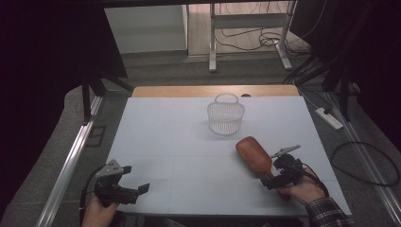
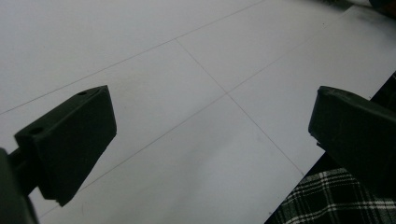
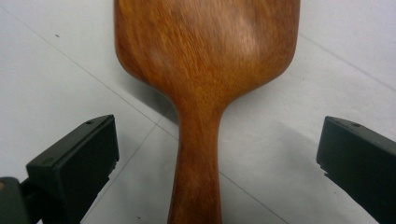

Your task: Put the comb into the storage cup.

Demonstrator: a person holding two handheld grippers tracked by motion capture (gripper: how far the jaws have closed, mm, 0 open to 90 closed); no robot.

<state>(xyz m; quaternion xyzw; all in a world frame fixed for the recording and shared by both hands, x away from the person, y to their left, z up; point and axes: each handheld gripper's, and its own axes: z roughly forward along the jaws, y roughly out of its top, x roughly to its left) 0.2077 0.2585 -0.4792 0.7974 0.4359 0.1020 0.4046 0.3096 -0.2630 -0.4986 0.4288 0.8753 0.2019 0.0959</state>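
Wooden hairbrush (image 3: 205, 70) between open hand-held gripper (image 3: 217, 154) jaws

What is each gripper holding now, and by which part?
Nothing is held. The right gripper stands open around the wooden hairbrush's handle, jaws not touching it. The left gripper is open over the bare table.

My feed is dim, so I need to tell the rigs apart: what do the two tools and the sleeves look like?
Both are black with blocky jaws. The left tool carries a grey three-cornered plate on top; the right tool trails a black cable. The right sleeve is dark plaid with white lines.
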